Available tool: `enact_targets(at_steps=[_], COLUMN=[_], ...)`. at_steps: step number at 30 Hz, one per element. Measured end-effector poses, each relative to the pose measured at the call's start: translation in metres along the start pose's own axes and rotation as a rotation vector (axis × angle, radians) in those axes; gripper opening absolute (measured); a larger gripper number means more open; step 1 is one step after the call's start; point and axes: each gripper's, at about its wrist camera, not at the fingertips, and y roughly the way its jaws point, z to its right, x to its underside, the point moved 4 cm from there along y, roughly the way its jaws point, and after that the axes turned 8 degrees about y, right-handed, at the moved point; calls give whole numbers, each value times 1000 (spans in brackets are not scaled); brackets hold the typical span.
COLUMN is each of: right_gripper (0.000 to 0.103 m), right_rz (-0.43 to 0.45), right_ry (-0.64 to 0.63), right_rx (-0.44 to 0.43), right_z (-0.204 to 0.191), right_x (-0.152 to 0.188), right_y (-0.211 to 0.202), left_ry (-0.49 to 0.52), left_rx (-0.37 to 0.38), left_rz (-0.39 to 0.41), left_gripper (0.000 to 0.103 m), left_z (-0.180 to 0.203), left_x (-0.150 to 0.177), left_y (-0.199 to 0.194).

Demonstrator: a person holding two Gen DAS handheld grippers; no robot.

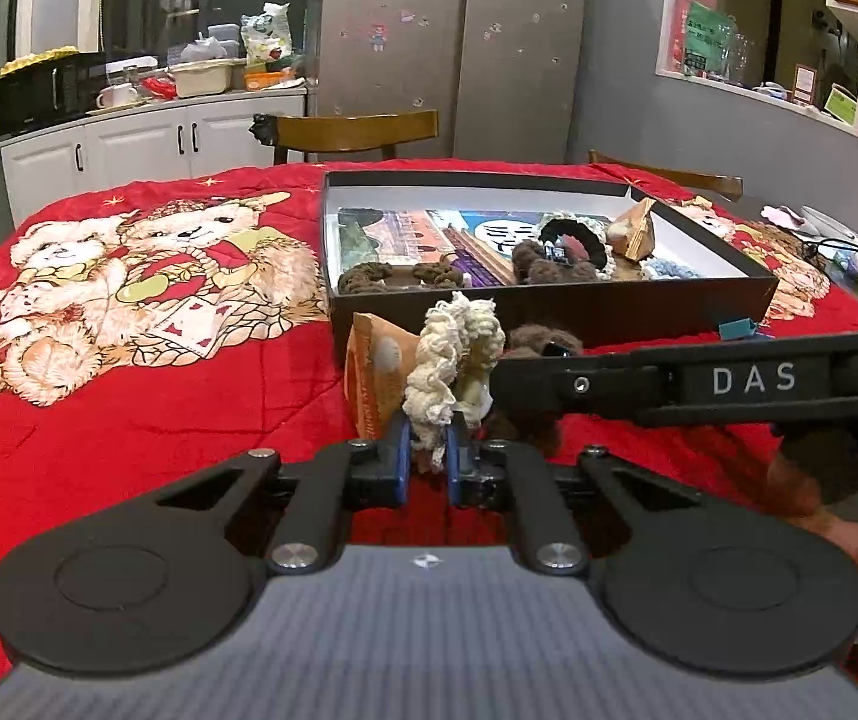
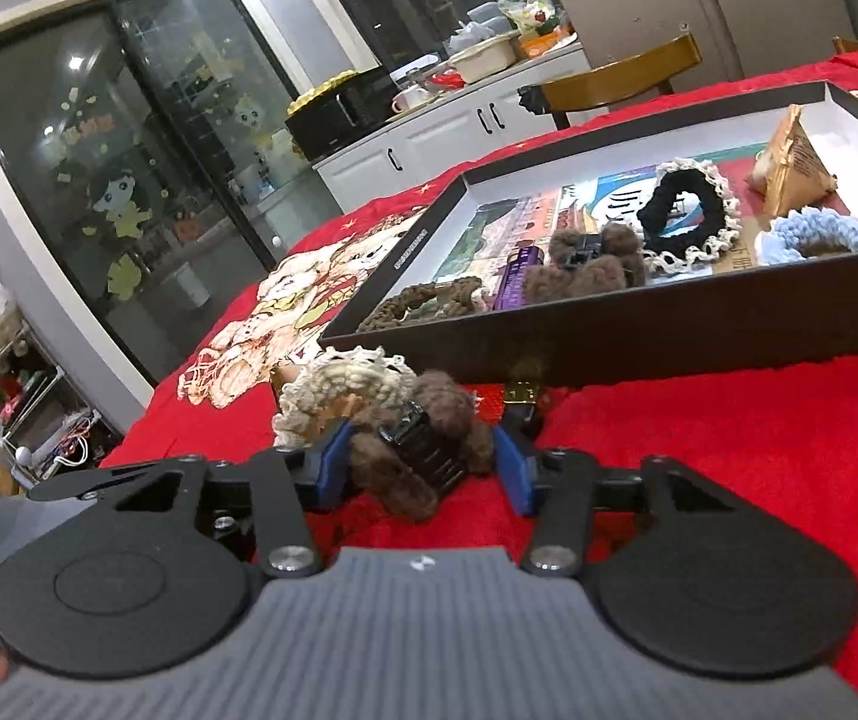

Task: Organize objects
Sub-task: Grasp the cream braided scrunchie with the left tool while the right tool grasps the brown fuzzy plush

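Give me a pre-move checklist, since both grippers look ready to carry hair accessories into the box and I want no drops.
1. Left gripper shut on the cream crocheted scrunchie: ok.
2. Right gripper around the fuzzy brown claw clip: ok; firm squeeze: cannot tell.
3. Clip lifted off the red quilted cover: cannot tell.
4. Free floor in the shallow black cardboard box: ok, bare white at the far right.
5. Grippers clear of each other: not ok, right one crosses just above the scrunchie.
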Motion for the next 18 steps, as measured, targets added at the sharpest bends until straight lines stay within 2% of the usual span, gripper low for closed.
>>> enact_targets(at_steps=[4, 10, 12, 13, 18], right_gripper=[48, 41, 30, 28, 27], right_rz=[6, 29, 39, 42, 56], right_ry=[-47, -47, -55, -60, -112], right_rx=[26, 12, 1, -10, 22], right_z=[-6, -6, -8, -9, -18], right_x=[2, 2, 2, 3, 6], right_y=[0, -7, -10, -11, -14], left_ry=[3, 2, 11, 19, 54], left_rx=[-13, -41, -67, -74, -111], left_rz=[-1, 26, 49, 58, 118], left_gripper=[14, 14, 14, 14, 13], left_z=[1, 1, 1, 3, 9], left_x=[0, 1, 0, 0, -2], left_y=[0, -6, -11, -13, -25])
